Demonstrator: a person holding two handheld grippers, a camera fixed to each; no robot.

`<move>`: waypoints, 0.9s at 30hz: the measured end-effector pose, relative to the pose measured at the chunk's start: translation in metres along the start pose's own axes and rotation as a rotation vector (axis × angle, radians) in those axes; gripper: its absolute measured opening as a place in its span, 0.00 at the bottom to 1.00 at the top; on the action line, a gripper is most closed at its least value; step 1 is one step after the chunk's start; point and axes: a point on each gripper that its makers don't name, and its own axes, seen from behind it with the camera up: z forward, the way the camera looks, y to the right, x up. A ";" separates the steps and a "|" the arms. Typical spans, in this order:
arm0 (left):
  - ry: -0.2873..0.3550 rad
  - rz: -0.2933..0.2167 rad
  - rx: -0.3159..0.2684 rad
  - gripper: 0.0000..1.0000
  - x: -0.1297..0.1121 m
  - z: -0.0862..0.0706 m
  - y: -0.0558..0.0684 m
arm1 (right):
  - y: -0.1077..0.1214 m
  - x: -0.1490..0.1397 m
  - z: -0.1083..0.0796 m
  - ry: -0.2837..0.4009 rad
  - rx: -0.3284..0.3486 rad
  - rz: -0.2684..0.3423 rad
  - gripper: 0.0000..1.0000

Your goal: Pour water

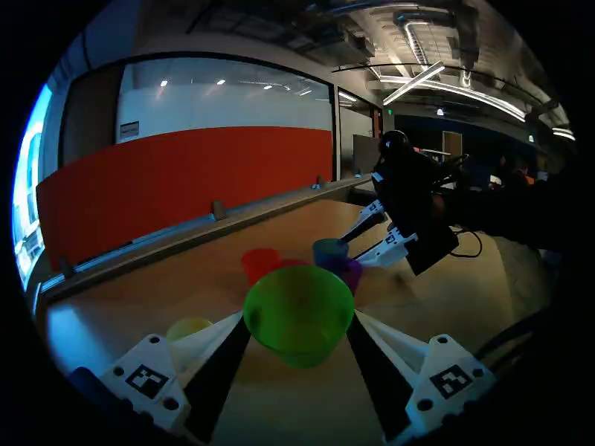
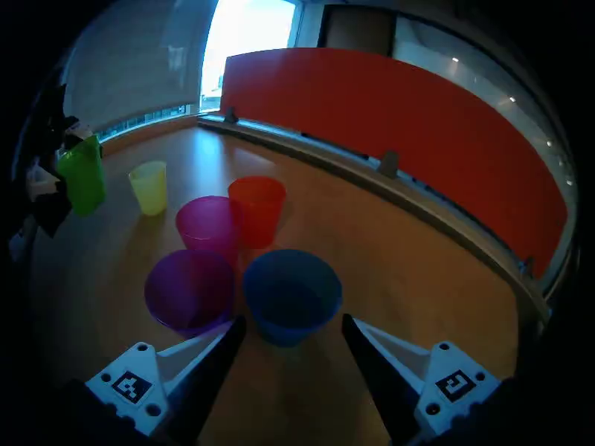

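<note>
One green cup, clenched in your left gripper, far left of the other cups; water inside, can't tell. Your right gripper straddles the blue cup, unclenched. Pour looks unstarted: bring green across, tip gently.

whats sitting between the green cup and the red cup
The yellow cup stands between the green cup and the red cup, apart from both, as the right gripper view shows.

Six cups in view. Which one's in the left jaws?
The green cup: the left gripper grips it between its jaws. The yellow, orange, pink, purple and blue cups stand on the table.
</note>
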 end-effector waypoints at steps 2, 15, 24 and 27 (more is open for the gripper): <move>0.001 -0.002 0.000 0.86 0.000 0.000 0.000 | 0.000 0.001 0.002 -0.002 -0.002 -0.003 1.00; 0.001 -0.012 0.000 0.86 -0.003 0.000 -0.002 | -0.001 0.011 0.009 0.005 0.000 0.005 1.00; -0.001 -0.011 0.000 0.86 -0.005 0.000 -0.003 | -0.001 0.016 0.013 0.005 -0.001 0.013 1.00; -0.001 -0.013 0.001 0.86 -0.005 -0.001 -0.004 | 0.000 0.016 0.013 0.009 -0.002 0.023 1.00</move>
